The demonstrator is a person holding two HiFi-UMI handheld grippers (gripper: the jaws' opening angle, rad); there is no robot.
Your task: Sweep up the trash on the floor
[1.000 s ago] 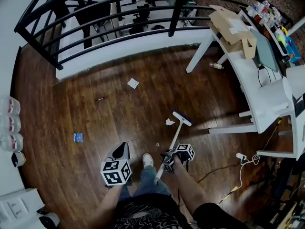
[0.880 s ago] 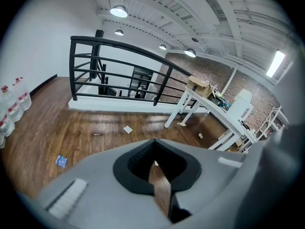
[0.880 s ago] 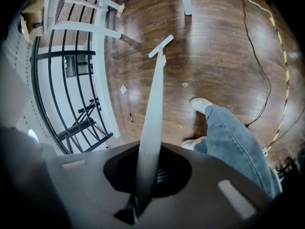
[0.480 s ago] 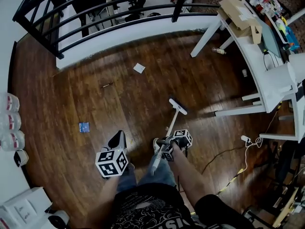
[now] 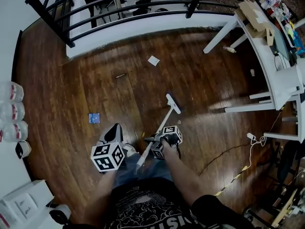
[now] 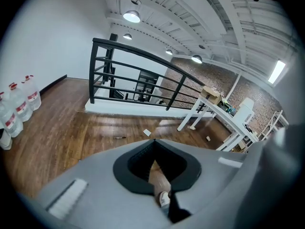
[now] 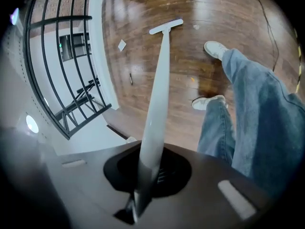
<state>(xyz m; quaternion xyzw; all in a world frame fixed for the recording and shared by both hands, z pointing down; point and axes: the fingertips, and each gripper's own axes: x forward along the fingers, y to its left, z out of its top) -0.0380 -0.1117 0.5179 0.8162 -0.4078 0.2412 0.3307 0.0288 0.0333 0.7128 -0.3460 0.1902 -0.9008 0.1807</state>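
Head view: a person stands on a brown wood floor (image 5: 62, 104). The right gripper (image 5: 155, 142) is clenched tight on the white stick of a broom (image 5: 161, 124). The broom head rests on the floor just in front of the person. The right gripper view shows the jaws squeezing the broom (image 7: 159, 80) low down, with a shoe (image 7: 208, 102) to the right of it. The left gripper (image 5: 113, 130) is down by the person's left leg. In the left gripper view its jaws meet at the tips and hold nothing. The trash is apart from the broom. A white paper (image 5: 153, 60) lies far off near the rail (image 5: 128, 8). A thin dark stick (image 5: 120, 75) lies left of the paper. A blue scrap (image 5: 94, 118) lies on the left, near the left gripper. A white table (image 5: 281, 75) is on the right.
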